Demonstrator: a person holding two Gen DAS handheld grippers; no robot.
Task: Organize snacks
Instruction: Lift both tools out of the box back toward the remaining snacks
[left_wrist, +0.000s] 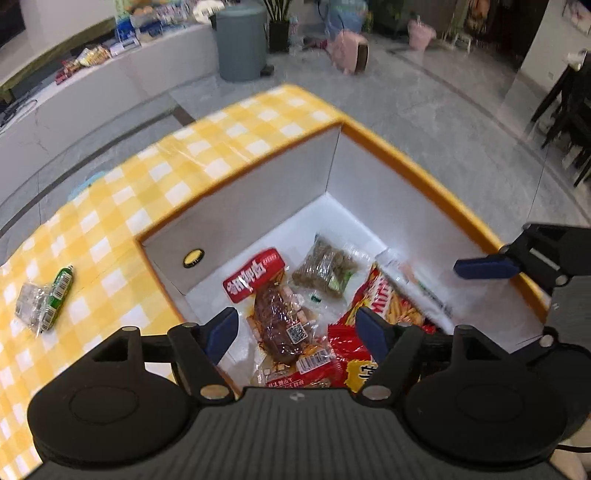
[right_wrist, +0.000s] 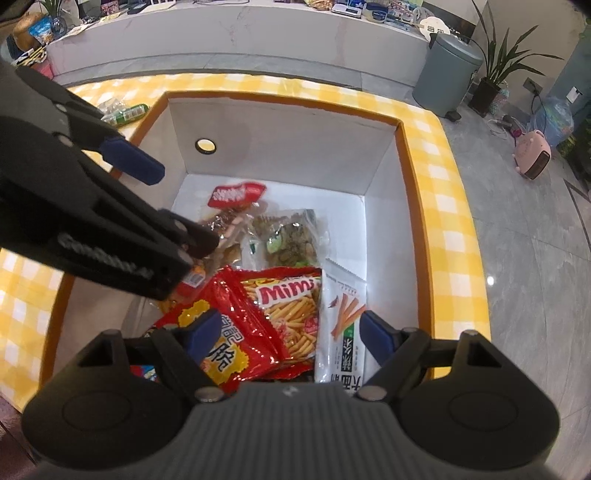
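Over the box (left_wrist: 258, 206) | L gripper (left_wrist: 295, 328) & R gripper (right_wrist: 288, 328) both apart, empty | nxt: green pack (left_wrist: 55, 295) on worktop (left_wrist: 122, 206), grab mid-body, drop in box

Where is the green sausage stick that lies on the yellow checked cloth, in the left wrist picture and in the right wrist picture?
Left wrist view: green sausage stick lies at the left edge, on the yellow checked cloth, left of the box, beside a clear wrapper.
Right wrist view: the stick is at the upper left, outside the box's far left corner, partly behind the left gripper.
Shared landmark: the round hole in the box's white inner wall.
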